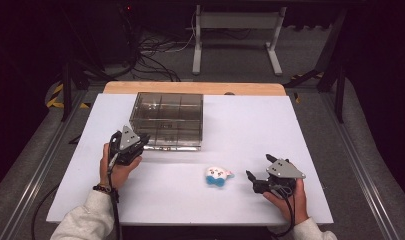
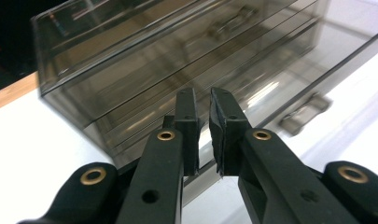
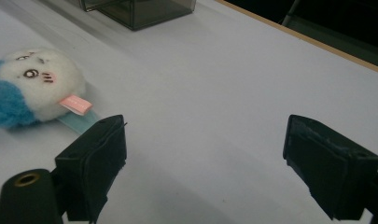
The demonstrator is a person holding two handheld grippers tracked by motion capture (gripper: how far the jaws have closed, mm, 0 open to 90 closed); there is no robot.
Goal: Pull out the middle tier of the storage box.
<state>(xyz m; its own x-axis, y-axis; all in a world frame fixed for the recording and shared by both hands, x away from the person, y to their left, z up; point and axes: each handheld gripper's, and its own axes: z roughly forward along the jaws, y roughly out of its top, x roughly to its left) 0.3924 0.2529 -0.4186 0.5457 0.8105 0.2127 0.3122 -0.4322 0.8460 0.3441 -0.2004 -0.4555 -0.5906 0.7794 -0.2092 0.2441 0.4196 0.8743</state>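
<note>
A smoky see-through drawer box stands at the table's back middle. My left gripper sits at the box's front left corner, held by a hand. In the left gripper view its jaws stand almost together with a thin slit between them and nothing in it, close to the box front. A small white and blue plush toy lies on the table in front of the box. My right gripper is open just right of the toy. The right gripper view has the toy left of the open gripper.
The white table top has a wooden strip along its far edge. Drawer handles stick out on the box front. Cables and a metal stand lie on the floor beyond the table.
</note>
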